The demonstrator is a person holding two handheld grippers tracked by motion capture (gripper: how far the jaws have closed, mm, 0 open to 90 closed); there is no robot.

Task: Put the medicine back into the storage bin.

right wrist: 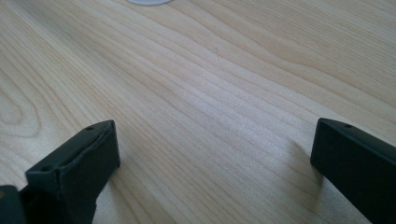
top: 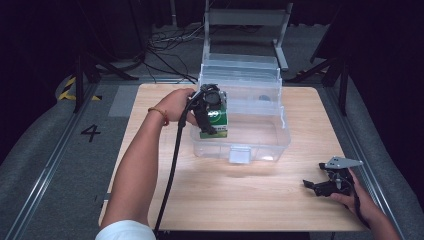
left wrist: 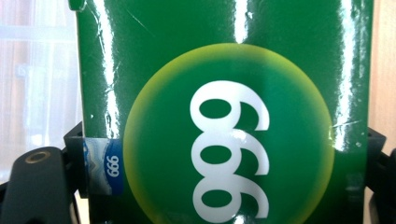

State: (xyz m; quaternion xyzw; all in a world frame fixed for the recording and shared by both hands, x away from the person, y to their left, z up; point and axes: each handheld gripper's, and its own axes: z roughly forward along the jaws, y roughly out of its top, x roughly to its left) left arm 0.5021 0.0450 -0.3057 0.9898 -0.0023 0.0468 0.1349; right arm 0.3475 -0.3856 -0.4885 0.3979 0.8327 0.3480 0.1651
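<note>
The green box [left wrist: 224, 116] is cut off on all sides in the left gripper view, so its full shape cannot be read there; a yellow-ringed disc with white figures is seen on its face, and a small blue label at its lower left edge. In the high view much of the box is covered by the left gripper [top: 212, 117], which is clamped on it, one black jaw pressed to each side. The box is held at the left front corner of the clear bin [top: 260, 145], over its rim; whether it touches the bin cannot be told. The left arm is stretched forward across the table [top: 220, 200], hand wrapped round the gripper body. The right gripper [top: 311, 186] is held low at the table's right front, jaws spread wide with nothing between them.
</note>
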